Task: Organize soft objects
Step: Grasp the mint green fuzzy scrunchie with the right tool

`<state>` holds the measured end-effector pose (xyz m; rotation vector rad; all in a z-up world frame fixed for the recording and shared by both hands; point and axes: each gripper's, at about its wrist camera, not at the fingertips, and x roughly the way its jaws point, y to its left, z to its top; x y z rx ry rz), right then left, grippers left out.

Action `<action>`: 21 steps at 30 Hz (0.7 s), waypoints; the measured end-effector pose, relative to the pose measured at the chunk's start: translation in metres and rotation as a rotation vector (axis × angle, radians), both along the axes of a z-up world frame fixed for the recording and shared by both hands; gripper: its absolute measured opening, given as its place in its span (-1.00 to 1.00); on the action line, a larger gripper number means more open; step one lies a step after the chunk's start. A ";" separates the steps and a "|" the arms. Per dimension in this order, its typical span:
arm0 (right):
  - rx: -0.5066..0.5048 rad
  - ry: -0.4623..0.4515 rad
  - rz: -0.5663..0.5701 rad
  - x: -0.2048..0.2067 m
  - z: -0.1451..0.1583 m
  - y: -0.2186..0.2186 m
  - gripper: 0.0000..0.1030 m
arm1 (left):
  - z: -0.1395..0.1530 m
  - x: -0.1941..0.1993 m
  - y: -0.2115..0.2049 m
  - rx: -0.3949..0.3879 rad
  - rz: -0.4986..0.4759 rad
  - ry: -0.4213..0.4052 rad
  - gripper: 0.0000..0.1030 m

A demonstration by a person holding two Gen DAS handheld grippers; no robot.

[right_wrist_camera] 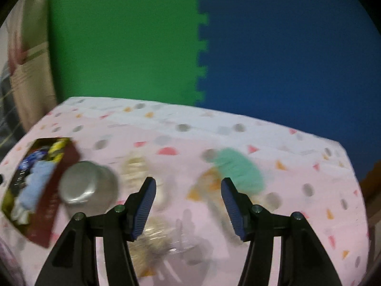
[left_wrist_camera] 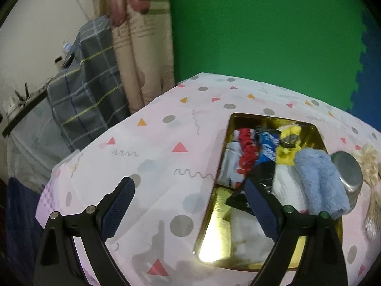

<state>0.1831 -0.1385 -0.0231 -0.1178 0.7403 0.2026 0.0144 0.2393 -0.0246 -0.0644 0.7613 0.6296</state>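
A gold tray (left_wrist_camera: 218, 214) on the pink patterned tablecloth holds rolled soft items: a white-grey sock (left_wrist_camera: 229, 164), a red roll (left_wrist_camera: 247, 150), a blue roll (left_wrist_camera: 268, 147), a yellow one (left_wrist_camera: 289, 143), a light blue towel (left_wrist_camera: 319, 178) and a white cloth (left_wrist_camera: 247, 236). My left gripper (left_wrist_camera: 188, 182) is open above the tray's left edge, nothing between its fingers. In the blurred right wrist view a mint green cloth (right_wrist_camera: 238, 169) lies on the table just beyond my open, empty right gripper (right_wrist_camera: 188, 181). The tray (right_wrist_camera: 47, 202) sits far left there.
An upturned steel cup (left_wrist_camera: 347, 171) stands right of the tray, also seen as the cup (right_wrist_camera: 88, 186). Beside it lie a cream ribbon bow (left_wrist_camera: 366, 164) and a pack of cotton swabs (left_wrist_camera: 373, 214). Green and blue foam mats back the table; a checked cloth hangs left.
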 end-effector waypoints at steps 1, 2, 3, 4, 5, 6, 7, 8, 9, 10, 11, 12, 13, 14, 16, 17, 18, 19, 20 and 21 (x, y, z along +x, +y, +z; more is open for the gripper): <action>-0.003 0.002 -0.012 0.008 -0.002 -0.007 0.13 | 0.000 0.001 -0.006 0.017 -0.020 0.002 0.80; -0.002 0.004 -0.014 0.014 -0.003 -0.010 0.13 | 0.000 0.003 -0.012 0.032 -0.041 0.008 0.81; -0.002 0.005 -0.013 0.020 -0.005 -0.013 0.13 | 0.000 0.004 -0.017 0.041 -0.068 0.017 0.82; -0.009 0.005 -0.010 0.027 -0.007 -0.016 0.13 | -0.001 0.006 -0.022 0.046 -0.091 0.022 0.82; -0.018 0.006 -0.008 0.031 -0.009 -0.017 0.13 | -0.002 0.007 -0.029 0.056 -0.118 0.034 0.82; -0.025 0.009 -0.004 0.037 -0.013 -0.016 0.13 | -0.002 0.008 -0.034 0.061 -0.133 0.041 0.82; -0.032 0.012 0.001 0.043 -0.017 -0.016 0.13 | -0.002 0.009 -0.041 0.063 -0.160 0.043 0.82; -0.040 0.015 0.004 0.048 -0.021 -0.016 0.13 | -0.002 0.010 -0.047 0.066 -0.185 0.047 0.82; -0.046 0.020 0.007 0.052 -0.024 -0.016 0.13 | -0.001 0.012 -0.054 0.072 -0.210 0.056 0.82; -0.057 0.026 0.012 0.058 -0.030 -0.016 0.13 | 0.000 0.013 -0.063 0.083 -0.244 0.057 0.82; -0.064 0.027 0.013 0.060 -0.032 -0.015 0.13 | 0.001 0.013 -0.070 0.093 -0.270 0.058 0.82; -0.073 0.028 0.014 0.062 -0.035 -0.014 0.13 | 0.001 0.015 -0.076 0.099 -0.290 0.060 0.82; -0.081 0.028 0.017 0.063 -0.039 -0.015 0.13 | 0.002 0.016 -0.083 0.104 -0.310 0.065 0.82; -0.086 0.029 0.018 0.063 -0.041 -0.015 0.13 | 0.003 0.019 -0.091 0.103 -0.334 0.068 0.82; -0.094 0.029 0.010 0.063 -0.046 -0.018 0.13 | 0.002 0.023 -0.103 0.099 -0.367 0.075 0.82; -0.091 0.024 0.008 0.060 -0.046 -0.020 0.10 | 0.002 0.025 -0.110 0.104 -0.377 0.078 0.82; -0.072 0.012 0.014 0.057 -0.046 -0.024 -0.04 | 0.001 0.027 -0.119 0.113 -0.394 0.075 0.82; -0.062 0.006 0.017 0.054 -0.044 -0.026 -0.16 | 0.000 0.028 -0.125 0.119 -0.407 0.074 0.82; -0.054 0.004 0.016 0.052 -0.043 -0.028 -0.37 | -0.002 0.030 -0.131 0.126 -0.420 0.078 0.82; -0.043 0.003 0.014 0.049 -0.042 -0.031 -0.41 | -0.003 0.032 -0.137 0.128 -0.435 0.084 0.82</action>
